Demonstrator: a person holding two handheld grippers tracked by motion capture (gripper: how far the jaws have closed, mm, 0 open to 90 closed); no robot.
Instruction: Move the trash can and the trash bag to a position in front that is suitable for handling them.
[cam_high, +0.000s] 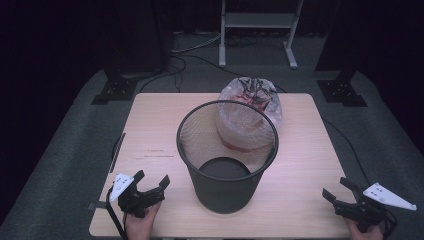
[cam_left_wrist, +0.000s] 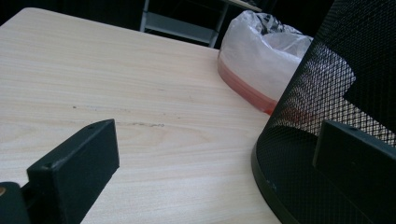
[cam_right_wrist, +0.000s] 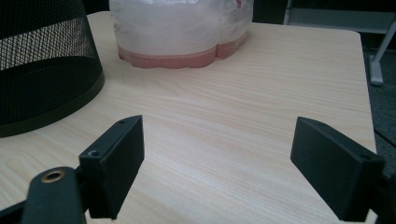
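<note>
At the near edge of the desk (cam_high: 150, 125) the left gripper (cam_high: 149, 187) rests low with its fingers (cam_left_wrist: 79, 170) spread wide and holding nothing, just beside the base of the black mesh wastebasket (cam_high: 226, 155); in the left gripper view one finger stands right in front of the basket's wall. At the near right corner the right gripper (cam_high: 340, 192) sits well apart from the basket, its fingers (cam_right_wrist: 116, 161) likewise released around bare wood. The wastebasket stands upright in the middle of the desk, and it looks empty down to its dark floor. Behind it, touching or nearly touching its far wall, sits the tied clear plastic bag (cam_high: 252, 107) with reddish contents, its knotted top (cam_high: 254, 87) pointing up. The step in hand appears to be reaching for that bag to bring it over the basket. To do it well, the right gripper should probably travel around the basket's right side rather than over it, take the bunched knot rather than the slack film, and lift straight up so the bag clears the rim, while the left gripper steadies the light basket against tipping.
</note>
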